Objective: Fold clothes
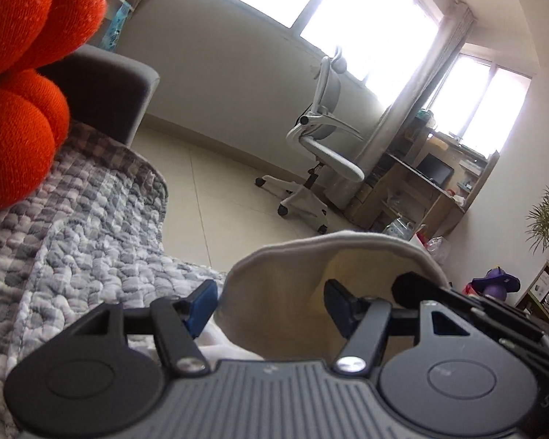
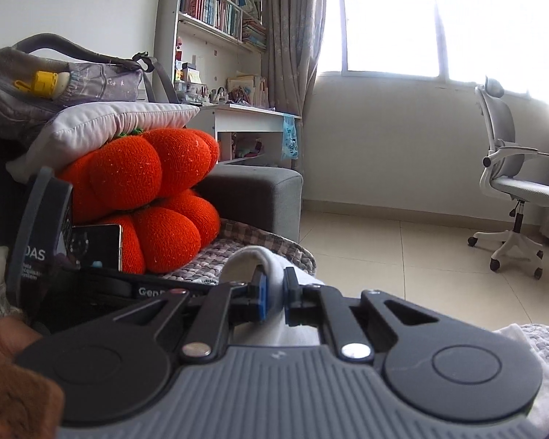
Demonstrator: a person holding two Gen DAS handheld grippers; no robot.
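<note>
The right claw is clenching a fold of white cloth at lower centre. The left claw is standing released, a cream garment arching between its fingers, edge running left to right. At left in the right view, partial lettering is reading "DAS" and "Gen".

Your work surface: a sofa, grey, its seat covered by a checked quilt. On the quilt you have:
- two orange cushions, stacked, at the armrest end
- a pale cloth, bunched up near the front edge

A white pillow lies on the cushions — a grey bag above it.
</note>
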